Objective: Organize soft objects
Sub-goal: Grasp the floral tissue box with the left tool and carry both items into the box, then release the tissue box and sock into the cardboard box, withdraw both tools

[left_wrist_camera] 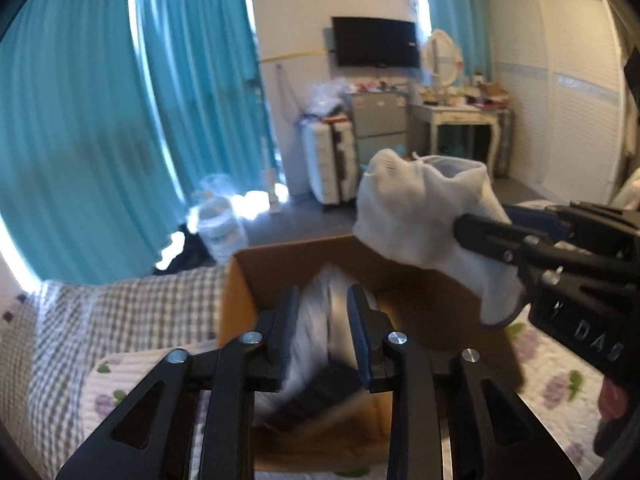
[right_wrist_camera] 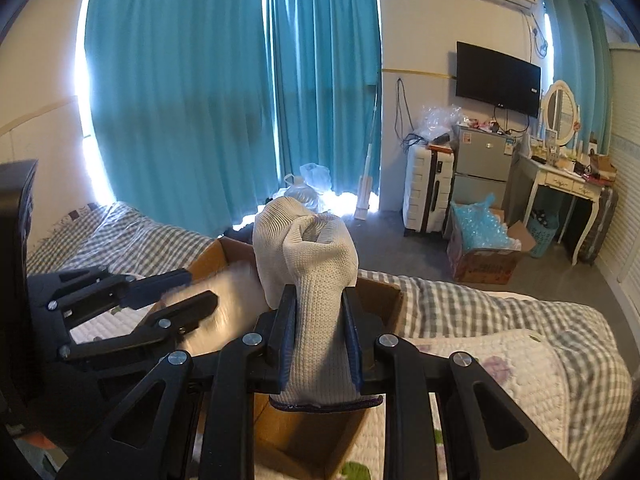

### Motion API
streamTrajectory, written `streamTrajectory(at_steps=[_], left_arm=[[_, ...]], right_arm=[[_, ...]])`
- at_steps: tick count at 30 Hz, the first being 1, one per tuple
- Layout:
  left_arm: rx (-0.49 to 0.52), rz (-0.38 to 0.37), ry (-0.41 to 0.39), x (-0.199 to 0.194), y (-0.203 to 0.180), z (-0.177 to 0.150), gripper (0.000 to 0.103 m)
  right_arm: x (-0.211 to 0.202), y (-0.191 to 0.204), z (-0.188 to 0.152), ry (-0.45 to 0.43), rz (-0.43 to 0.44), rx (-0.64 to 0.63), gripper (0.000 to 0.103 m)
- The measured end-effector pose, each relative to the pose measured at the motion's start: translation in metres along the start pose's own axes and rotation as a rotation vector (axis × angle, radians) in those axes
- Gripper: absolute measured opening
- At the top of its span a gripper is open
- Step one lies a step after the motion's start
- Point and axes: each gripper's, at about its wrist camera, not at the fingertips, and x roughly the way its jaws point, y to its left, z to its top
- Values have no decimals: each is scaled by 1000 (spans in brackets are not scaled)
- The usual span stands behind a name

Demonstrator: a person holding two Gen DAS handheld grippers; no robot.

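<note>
An open cardboard box point(left_wrist_camera: 256, 268) sits on the bed, also in the right wrist view point(right_wrist_camera: 384, 292). My right gripper point(right_wrist_camera: 318, 300) is shut on a rolled white sock point(right_wrist_camera: 308, 248) and holds it above the box; it shows from the side in the left wrist view point(left_wrist_camera: 424, 216). My left gripper point(left_wrist_camera: 324, 300) hangs over the box with its jaws apart around a blurred white and grey soft item point(left_wrist_camera: 316, 336), not clearly pinching it. The left gripper also shows in the right wrist view point(right_wrist_camera: 200, 288).
The bed has a grey checked sheet point(right_wrist_camera: 480, 312) and a floral quilt point(left_wrist_camera: 560, 376). Teal curtains point(right_wrist_camera: 224, 92) hang behind. A white suitcase point(right_wrist_camera: 424, 188), a small fridge point(right_wrist_camera: 480, 172), a dressing table point(right_wrist_camera: 560, 184) and a box of blue wrap point(right_wrist_camera: 480, 240) stand beyond the bed.
</note>
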Motion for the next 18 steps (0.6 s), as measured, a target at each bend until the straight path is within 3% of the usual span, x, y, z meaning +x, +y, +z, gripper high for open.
streamTrajectory(at_steps=[1, 2, 3, 5, 10, 15, 18], left_arm=[[4, 9, -3, -1, -1, -1, 56], [7, 18, -8, -3, -1, -2, 78], [2, 35, -39, -9, 1, -5, 84], [-12, 40, -81, -21, 5, -8, 86], [-61, 1, -43, -59, 24, -8, 86], [-73, -9, -93, -129, 35, -1, 89], [-86, -13, -121, -179, 38, -1, 103]], right_arm=[[5, -1, 0, -3, 9, 6, 32], [9, -3, 0, -4, 25, 14, 51], [10, -7, -1, -4, 36, 20, 67], [6, -8, -3, -20, 26, 36, 69], [-27, -12, -2, -31, -39, 23, 70], [-98, -8, 6, -64, -102, -3, 88], [-151, 2, 10, -102, -127, -29, 96]])
